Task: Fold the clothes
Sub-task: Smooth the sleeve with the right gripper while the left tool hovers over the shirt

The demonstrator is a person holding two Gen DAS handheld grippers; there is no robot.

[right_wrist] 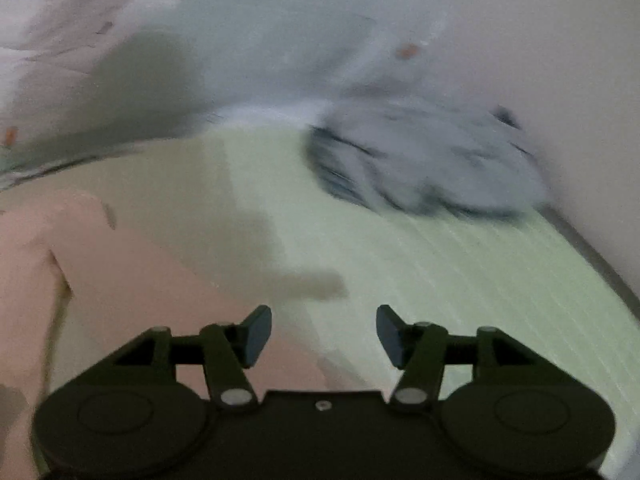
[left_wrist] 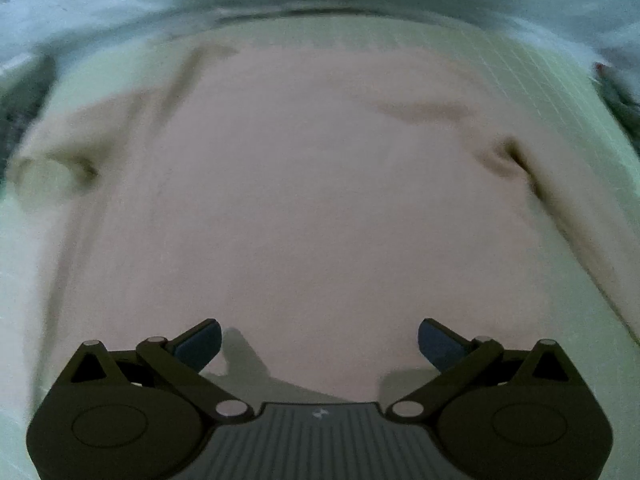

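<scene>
- Pink shirt (left_wrist: 304, 184) lies spread flat on a pale green mat (left_wrist: 560, 92), sleeves out to both sides.
- Left gripper (left_wrist: 319, 344) hovers over the shirt's near edge, jaws wide, nothing between them.
- Right gripper (right_wrist: 324, 336) sits over the shirt's right edge (right_wrist: 132, 280), jaws partly apart and empty.
- Blurred grey-blue pile (right_wrist: 428, 168) lies at the mat's far right.

Shirt (left_wrist: 304, 184) flat on mat (left_wrist: 552, 92), heap (right_wrist: 432, 164) behind
</scene>
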